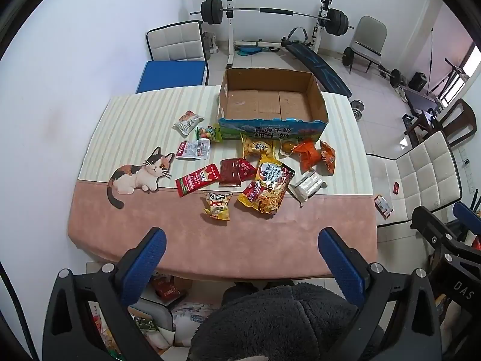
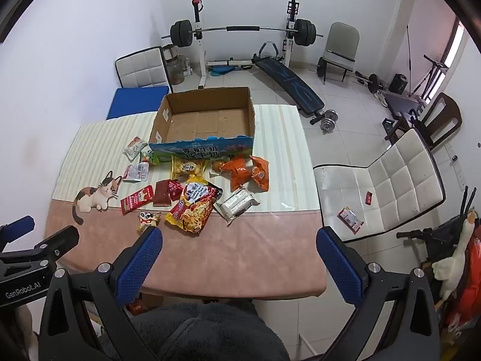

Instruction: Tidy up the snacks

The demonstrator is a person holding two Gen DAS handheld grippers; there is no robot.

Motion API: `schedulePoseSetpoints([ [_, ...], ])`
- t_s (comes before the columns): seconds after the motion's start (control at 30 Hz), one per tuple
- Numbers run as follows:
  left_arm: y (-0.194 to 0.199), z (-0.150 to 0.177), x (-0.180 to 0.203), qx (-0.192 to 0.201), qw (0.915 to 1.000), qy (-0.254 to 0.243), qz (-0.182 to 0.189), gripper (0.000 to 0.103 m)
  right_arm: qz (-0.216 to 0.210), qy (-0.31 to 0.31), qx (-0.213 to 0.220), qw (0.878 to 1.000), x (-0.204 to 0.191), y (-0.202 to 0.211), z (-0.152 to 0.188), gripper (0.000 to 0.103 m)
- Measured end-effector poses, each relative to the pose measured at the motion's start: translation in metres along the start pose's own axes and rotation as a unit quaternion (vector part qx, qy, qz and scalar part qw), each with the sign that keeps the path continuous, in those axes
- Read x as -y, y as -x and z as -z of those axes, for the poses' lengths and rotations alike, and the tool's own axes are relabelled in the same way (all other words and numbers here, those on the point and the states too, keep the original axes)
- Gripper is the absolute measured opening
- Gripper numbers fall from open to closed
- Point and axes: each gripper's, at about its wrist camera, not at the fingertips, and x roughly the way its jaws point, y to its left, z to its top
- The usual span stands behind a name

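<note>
- Both grippers are held above the near edge of the tabletop (image 1: 192, 249), tilted downward toward it.
- The left gripper (image 1: 242, 237) is seen with its blue-padded fingers (image 1: 144, 266) spread wide apart; nothing lies between them.
- The right gripper (image 2: 239, 236) is likewise spread wide and holds nothing (its left pad overlaps a small yellow packet (image 2: 148, 220) in view only).
- The cardboard box (image 2: 207, 120) stands open and empty at the far middle of the tabletop, on the striped part of the cloth.
- The snacks are scattered just in front of the box: a large noodle packet (image 1: 267, 191) in the centre, orange packets (image 1: 312, 156) to its right, red packets (image 1: 197, 180) to its left, and a white wrapped pack (image 1: 306, 185) near the noodle packet.
- One further packet (image 2: 350, 219) lies apart on the white chair (image 2: 390, 186) beside the tabletop.
- A printed cat (image 1: 139, 174) is shown on the cloth at left.
</note>
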Motion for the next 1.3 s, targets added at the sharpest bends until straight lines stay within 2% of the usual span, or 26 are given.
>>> schedulePoseSetpoints([
  [1.3,0.0061,-0.0060,-0.0024,0.007,0.9999,0.006,0.006,0.103,0.001,0.001,0.007,1.000,-0.0076,0.0066,-0.0035,0.103],
])
